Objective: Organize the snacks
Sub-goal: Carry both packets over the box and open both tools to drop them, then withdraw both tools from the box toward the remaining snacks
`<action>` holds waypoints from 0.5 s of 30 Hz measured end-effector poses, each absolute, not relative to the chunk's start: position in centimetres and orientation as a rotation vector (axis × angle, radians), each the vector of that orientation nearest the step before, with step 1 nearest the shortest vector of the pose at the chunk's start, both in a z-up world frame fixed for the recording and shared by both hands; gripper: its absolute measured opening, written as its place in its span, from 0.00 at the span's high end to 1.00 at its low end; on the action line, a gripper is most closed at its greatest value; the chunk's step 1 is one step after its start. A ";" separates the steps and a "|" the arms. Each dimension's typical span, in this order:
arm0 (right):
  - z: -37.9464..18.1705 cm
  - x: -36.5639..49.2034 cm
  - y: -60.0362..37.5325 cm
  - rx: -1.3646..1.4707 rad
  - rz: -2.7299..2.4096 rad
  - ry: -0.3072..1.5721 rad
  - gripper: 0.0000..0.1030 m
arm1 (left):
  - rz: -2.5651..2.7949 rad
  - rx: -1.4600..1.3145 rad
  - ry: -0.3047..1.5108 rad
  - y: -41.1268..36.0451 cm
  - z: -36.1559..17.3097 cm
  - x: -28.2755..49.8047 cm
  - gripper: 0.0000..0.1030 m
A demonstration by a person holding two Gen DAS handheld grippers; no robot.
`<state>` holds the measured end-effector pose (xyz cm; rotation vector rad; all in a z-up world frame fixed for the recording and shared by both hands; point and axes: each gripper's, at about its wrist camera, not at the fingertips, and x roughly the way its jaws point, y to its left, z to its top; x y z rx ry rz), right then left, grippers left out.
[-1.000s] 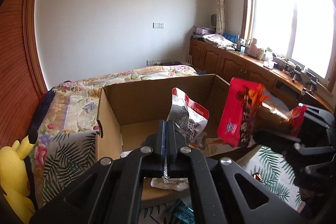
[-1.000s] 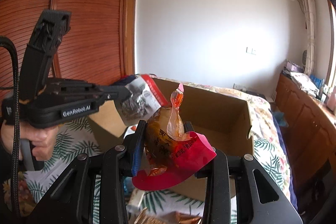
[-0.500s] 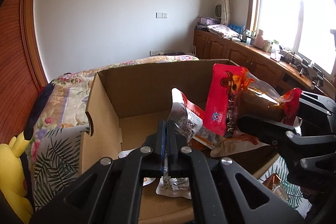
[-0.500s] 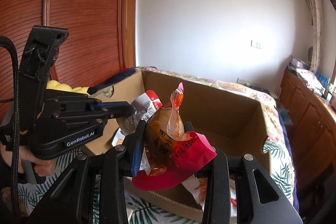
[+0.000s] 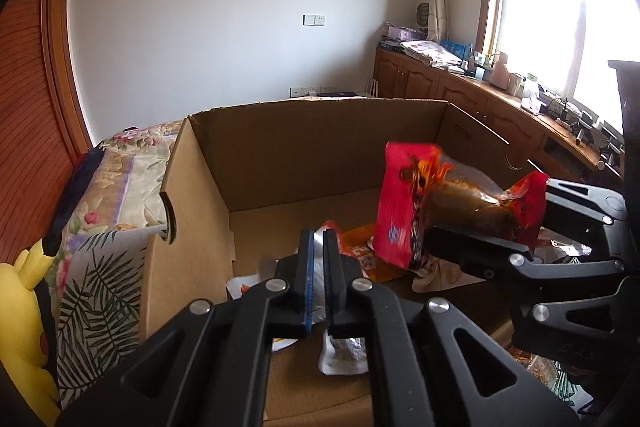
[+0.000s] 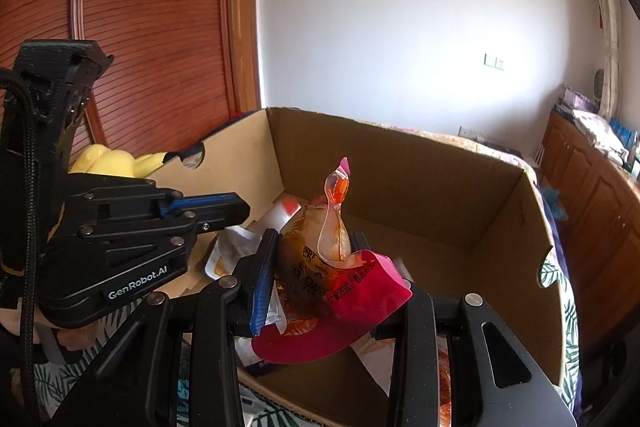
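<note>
An open cardboard box (image 5: 280,155) stands on the bed and also shows in the right wrist view (image 6: 420,179). My left gripper (image 5: 317,267) is over the box's near left, its jaws slightly apart with a silver and white snack packet (image 5: 344,351) slipping down between them. My right gripper (image 6: 316,267) is shut on a red and brown snack pouch (image 6: 324,267) and holds it over the box; the pouch shows in the left wrist view (image 5: 424,211) too. Several packets (image 5: 360,259) lie on the box floor.
A yellow plush toy (image 5: 24,307) sits left of the box on the leaf-print bedspread (image 5: 96,291). Wooden cabinets (image 5: 460,95) run under the window on the right. A wooden wardrobe (image 6: 140,27) stands at the left.
Both grippers have moved forward and down over the box. My left jaws have parted and the silver packet has dropped from upright toward the box floor. The right still holds the red pouch.
</note>
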<state>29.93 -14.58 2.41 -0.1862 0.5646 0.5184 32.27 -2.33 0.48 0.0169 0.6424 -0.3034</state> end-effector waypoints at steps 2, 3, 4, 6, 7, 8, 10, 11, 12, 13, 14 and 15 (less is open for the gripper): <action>2.3 30.1 -14.6 -0.180 0.520 0.572 0.65 | -0.301 0.012 0.642 -2.2 0.4 32.2 0.94; 2.3 30.0 -14.7 -0.179 0.519 0.575 0.65 | -0.299 0.011 0.644 -2.2 0.3 32.2 0.93; 2.2 30.0 -14.7 -0.177 0.518 0.578 0.65 | -0.298 0.009 0.648 -2.1 0.2 32.2 0.92; 2.0 30.1 -14.7 -0.174 0.518 0.584 0.65 | -0.297 0.012 0.643 -2.0 0.2 32.1 0.91; 1.9 30.1 -14.7 -0.173 0.519 0.589 0.65 | -0.295 0.013 0.642 -2.0 0.3 32.1 0.89; 1.8 30.1 -14.8 -0.169 0.520 0.592 0.65 | -0.295 0.013 0.641 -1.9 0.2 32.1 0.87; 2.1 30.0 -15.2 -0.154 0.522 0.584 0.62 | -0.298 0.013 0.639 -1.9 0.3 31.9 0.82; 2.2 30.1 -15.3 -0.148 0.521 0.582 0.58 | -0.298 0.016 0.638 -1.9 0.3 31.9 0.79; 2.3 30.0 -15.5 -0.140 0.522 0.581 0.58 | -0.295 0.021 0.635 -1.9 0.3 31.7 0.77; 2.4 30.0 -15.6 -0.133 0.522 0.579 0.58 | -0.294 0.022 0.634 -1.9 0.3 31.6 0.77; 2.6 29.8 -15.8 -0.127 0.521 0.576 0.57 | -0.294 0.020 0.634 -1.9 0.3 31.4 0.76; 2.7 29.6 -15.8 -0.117 0.513 0.560 0.57 | -0.295 0.016 0.636 -1.8 0.4 31.3 0.76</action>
